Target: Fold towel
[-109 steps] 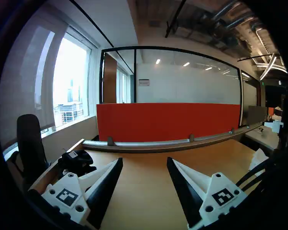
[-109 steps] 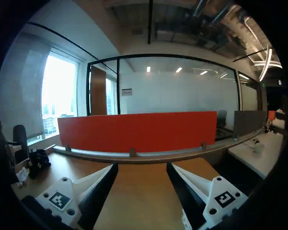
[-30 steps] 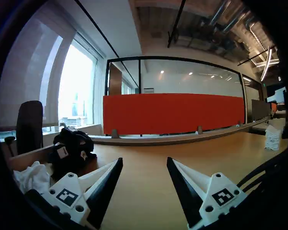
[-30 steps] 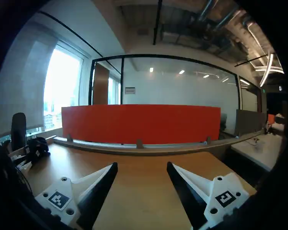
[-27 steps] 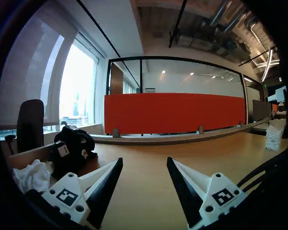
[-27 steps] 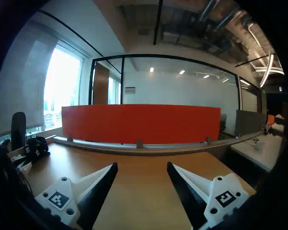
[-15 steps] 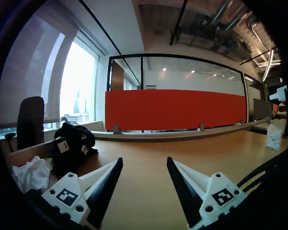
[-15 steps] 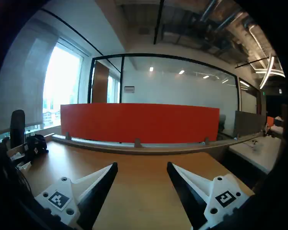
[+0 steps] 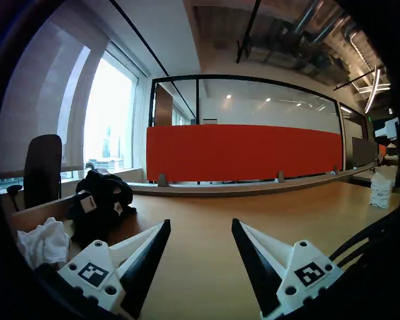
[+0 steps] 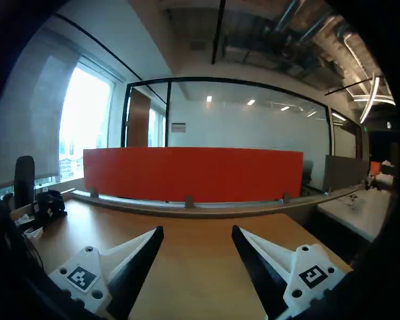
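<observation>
A crumpled white towel [image 9: 42, 246] lies at the lower left of the left gripper view, at the near left end of the tabletop [image 9: 210, 210]. A black bag [image 9: 101, 202] sits just beside it, to its right. A stack of folded white cloths [image 9: 381, 190] sits at the far right edge of that view. The left tongs [image 9: 200, 221] are spread, pinching nothing, over bare wood and apart from the towel. The right tongs [image 10: 197, 228] are likewise spread and grip nothing, at the lower centre of the right gripper view. A red partition [image 9: 242, 152] closes the tabletop's far side. A dark chair [image 9: 42, 168] stands at the left.
</observation>
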`<move>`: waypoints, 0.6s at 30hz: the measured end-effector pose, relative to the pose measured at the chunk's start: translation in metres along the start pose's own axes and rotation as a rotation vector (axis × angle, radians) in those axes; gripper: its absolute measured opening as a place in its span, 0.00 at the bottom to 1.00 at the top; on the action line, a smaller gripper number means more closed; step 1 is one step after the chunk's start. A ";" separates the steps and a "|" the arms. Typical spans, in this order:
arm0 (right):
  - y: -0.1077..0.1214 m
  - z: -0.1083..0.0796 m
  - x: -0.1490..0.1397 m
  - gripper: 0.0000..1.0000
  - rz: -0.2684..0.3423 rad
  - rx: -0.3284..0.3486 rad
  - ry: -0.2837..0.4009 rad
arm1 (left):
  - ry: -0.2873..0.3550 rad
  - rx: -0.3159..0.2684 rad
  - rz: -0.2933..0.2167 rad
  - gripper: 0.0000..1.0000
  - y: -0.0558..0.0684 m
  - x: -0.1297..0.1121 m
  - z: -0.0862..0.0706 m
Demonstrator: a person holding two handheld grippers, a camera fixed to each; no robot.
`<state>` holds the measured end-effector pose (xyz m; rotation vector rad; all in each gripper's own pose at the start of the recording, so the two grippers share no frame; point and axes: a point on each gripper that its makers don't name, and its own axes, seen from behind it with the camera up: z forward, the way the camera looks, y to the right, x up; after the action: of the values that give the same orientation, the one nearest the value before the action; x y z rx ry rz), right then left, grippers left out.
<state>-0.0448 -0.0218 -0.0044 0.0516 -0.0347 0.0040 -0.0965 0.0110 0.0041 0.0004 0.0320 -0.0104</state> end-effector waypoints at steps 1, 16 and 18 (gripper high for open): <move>0.001 0.000 0.001 0.99 0.002 -0.001 0.001 | 0.000 0.000 0.000 0.84 0.000 0.000 0.000; 0.015 0.011 -0.003 0.99 -0.036 -0.017 0.016 | -0.001 0.000 0.001 0.84 0.000 -0.002 0.000; 0.020 0.012 -0.005 0.99 -0.042 -0.023 0.025 | -0.001 0.000 0.001 0.84 0.000 -0.002 0.000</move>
<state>-0.0503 -0.0028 0.0086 0.0294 -0.0084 -0.0377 -0.0980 0.0114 0.0042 0.0004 0.0310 -0.0093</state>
